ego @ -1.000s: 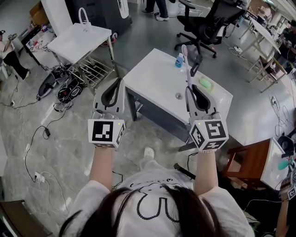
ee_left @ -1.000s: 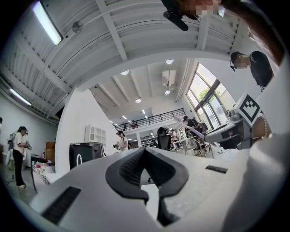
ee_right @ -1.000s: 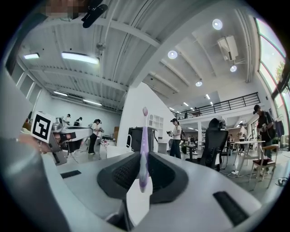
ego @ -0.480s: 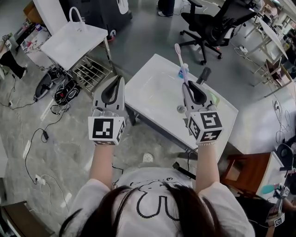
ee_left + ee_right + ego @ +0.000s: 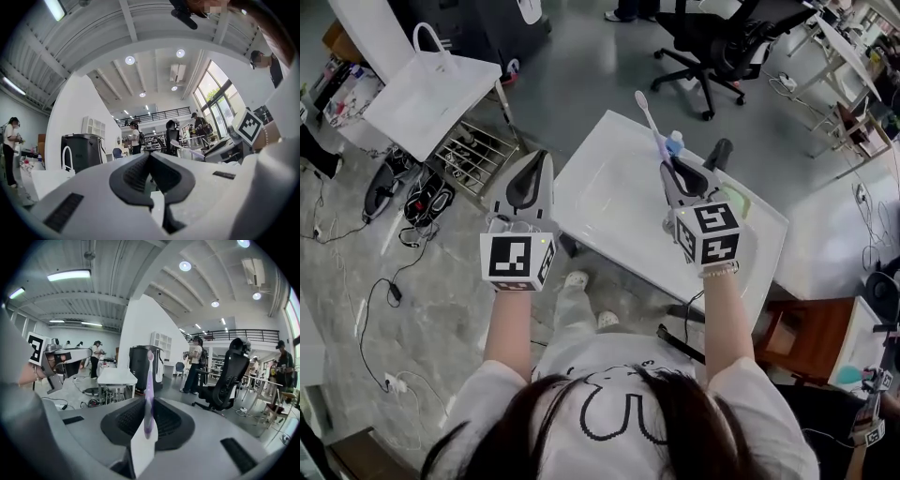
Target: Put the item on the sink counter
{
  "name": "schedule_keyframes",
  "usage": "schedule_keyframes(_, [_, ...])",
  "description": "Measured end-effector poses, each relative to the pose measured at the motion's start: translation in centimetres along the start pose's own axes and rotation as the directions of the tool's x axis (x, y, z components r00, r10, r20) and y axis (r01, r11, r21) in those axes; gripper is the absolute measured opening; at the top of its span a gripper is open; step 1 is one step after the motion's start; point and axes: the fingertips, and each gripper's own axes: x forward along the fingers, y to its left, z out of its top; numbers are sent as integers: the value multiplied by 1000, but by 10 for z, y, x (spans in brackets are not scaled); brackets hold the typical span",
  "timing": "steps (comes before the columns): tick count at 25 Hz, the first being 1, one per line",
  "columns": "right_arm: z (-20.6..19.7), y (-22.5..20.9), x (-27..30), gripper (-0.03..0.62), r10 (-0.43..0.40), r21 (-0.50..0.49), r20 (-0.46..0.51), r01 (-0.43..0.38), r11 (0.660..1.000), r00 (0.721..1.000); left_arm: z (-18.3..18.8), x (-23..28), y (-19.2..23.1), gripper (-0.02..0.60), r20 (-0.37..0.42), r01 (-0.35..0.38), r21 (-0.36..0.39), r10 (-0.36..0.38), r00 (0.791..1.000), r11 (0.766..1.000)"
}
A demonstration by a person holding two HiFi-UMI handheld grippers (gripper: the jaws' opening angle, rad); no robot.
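Observation:
My right gripper point(image 5: 673, 172) is shut on a purple and white toothbrush point(image 5: 651, 122), whose brush end points up and away over the white sink counter point(image 5: 598, 148). In the right gripper view the toothbrush point(image 5: 148, 390) stands upright between the pads of the right gripper point(image 5: 147, 420). That gripper hangs above the counter's right half, near the black faucet point(image 5: 718, 153). My left gripper point(image 5: 536, 161) is shut with nothing in it, just off the counter's left edge. The left gripper point(image 5: 149, 161) shows its jaws pressed together.
A blue bottle point(image 5: 674, 142) and a green soap point(image 5: 741, 201) sit on the counter by the faucet. A white table with a bag point(image 5: 427, 94) and a wire rack point(image 5: 473, 150) stand to the left. An office chair point(image 5: 722, 42) is beyond, and a brown cabinet point(image 5: 806, 337) is at the right.
The counter has come nearer beneath both grippers. My right gripper has moved left and forward with the toothbrush, now over the counter by the faucet. The left gripper holds its place.

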Motion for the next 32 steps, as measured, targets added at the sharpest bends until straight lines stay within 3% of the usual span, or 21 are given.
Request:
schedule_keyframes(9, [-30,-14,69,75,-13,17,-156,16,1000,988,-25,65,42,9,-25,81,-23,-82,996,996])
schedule_keyframes(15, [-59,-18,113,75,1,29,-276,7,1000,961,-47,105,62,9,-43,124,-49,-126,991,991])
schedule_keyframes(22, [-91,-21,157,75,38,41,-400,-23,999,916,-65,140,78,9,-54,159,-68,-163,985,985])
schedule_keyframes(32, [-130,-33,208,75,88,40,-553,-79,996,828,-94,182,98,9,-88,172,-106,-182,979,979])
